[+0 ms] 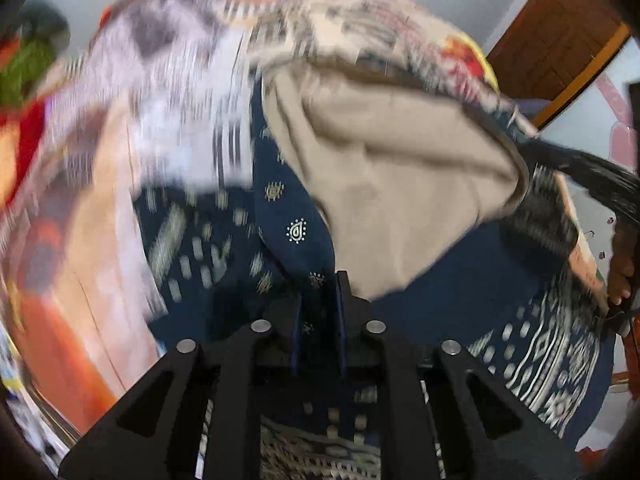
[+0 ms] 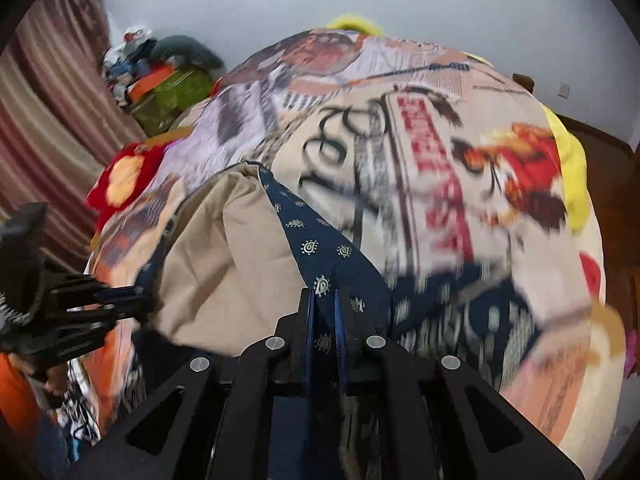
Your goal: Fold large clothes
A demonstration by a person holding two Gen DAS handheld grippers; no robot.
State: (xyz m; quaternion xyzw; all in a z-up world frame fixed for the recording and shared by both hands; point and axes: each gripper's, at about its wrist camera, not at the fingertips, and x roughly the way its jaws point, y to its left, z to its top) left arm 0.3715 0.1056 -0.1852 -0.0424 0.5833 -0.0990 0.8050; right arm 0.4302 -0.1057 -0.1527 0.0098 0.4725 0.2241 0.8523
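Navy-blue printed cotton cloth with a beige plain underside (image 1: 296, 232) is hanging between the two tools, lifted above a bed covered in a busy newspaper-print sheet (image 2: 420, 152). The left gripper (image 1: 320, 304) is pinching a folded edge of it, its jaws drawn together on the navy fabric with only the thickness of the cloth between them. The right gripper (image 2: 324, 312) is doing the same on another edge, jaws clamped on the patterned navy strip that is running up and away from it. In the right wrist view the left tool is showing at the near left, beside the beige side of the garment.

The cloth is looking light, thin and very limp: it is draping in soft folds and sagging between the two holds, so it is likely to swing and to bunch rather than keep any shape. It does not seem slippery, and it is in no way fragile. Corners and hemmed edges seem the best places to hold, spread well apart so the fabric is staying taut. A pile of other coloured clothes (image 2: 160, 76) is lying far left by the wall.
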